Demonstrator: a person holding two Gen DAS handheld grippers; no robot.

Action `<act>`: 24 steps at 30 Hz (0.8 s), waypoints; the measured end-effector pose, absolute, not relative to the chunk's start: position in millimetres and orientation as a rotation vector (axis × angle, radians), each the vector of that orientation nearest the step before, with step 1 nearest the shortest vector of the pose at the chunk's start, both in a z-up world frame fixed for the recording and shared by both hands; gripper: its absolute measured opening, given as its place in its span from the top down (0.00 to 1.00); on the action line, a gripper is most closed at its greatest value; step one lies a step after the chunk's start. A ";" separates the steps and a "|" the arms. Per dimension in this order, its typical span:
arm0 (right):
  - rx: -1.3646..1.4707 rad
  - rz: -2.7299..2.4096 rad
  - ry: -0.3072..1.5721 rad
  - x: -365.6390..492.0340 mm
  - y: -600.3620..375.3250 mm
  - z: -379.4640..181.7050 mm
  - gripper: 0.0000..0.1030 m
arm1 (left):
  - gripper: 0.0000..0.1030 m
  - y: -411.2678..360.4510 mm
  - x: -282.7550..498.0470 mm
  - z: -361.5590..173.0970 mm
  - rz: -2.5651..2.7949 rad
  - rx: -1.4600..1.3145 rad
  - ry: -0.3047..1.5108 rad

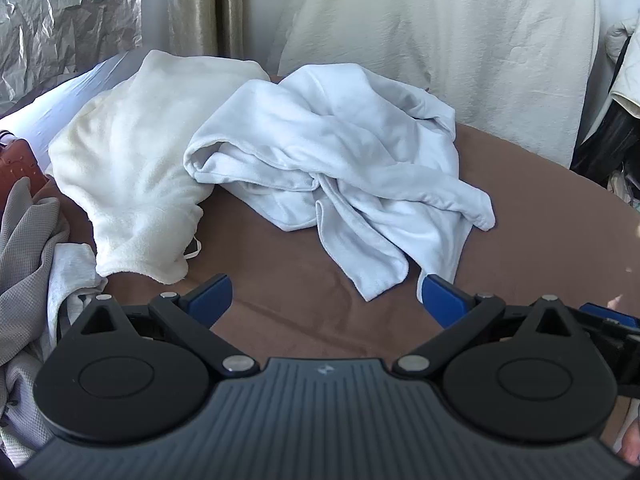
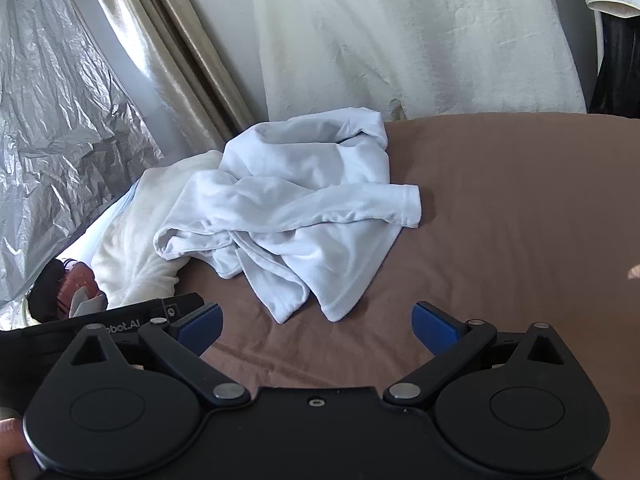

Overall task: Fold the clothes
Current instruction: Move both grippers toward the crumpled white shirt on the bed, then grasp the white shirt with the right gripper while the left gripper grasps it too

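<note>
Both grippers — left [image 1: 326, 300], right [image 2: 316, 324] — spread, empty, near crumpled white garment [image 1: 328, 152]

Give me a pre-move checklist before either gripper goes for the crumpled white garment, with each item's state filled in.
1. Left gripper open and holding nothing: ok.
2. Right gripper open and holding nothing: ok.
3. White garment flat enough to fold: not ok, it is bunched and twisted.
4. White garment apart from the cream fleece garment: not ok, it overlaps the fleece's edge.
5. Bare brown cover beside the garment for spreading: ok.
6. A sleeve cuff exposed to grasp: ok.
</note>
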State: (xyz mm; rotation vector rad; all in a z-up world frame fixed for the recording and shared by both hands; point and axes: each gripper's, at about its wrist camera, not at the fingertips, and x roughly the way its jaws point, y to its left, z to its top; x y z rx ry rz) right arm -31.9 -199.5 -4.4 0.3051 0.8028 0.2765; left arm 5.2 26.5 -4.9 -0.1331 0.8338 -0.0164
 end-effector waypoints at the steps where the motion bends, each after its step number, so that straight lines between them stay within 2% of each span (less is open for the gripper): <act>1: 0.304 0.281 0.806 -31.5 -200.2 -4.7 0.01 | 0.00 26.4 5.5 -5.2 -0.017 -0.134 0.835; 13: 0.323 0.281 0.827 -24.9 -205.7 -18.2 0.01 | 0.00 30.7 10.7 -13.2 -0.011 -0.199 0.868; 21: 0.689 0.375 0.902 -1.0 -228.7 -73.4 0.00 | 0.00 45.3 32.2 -32.1 -0.041 -0.325 0.855; 24: 0.636 0.384 0.901 28.7 -222.6 -80.0 0.00 | 0.00 62.3 54.6 -36.7 0.048 -0.361 0.773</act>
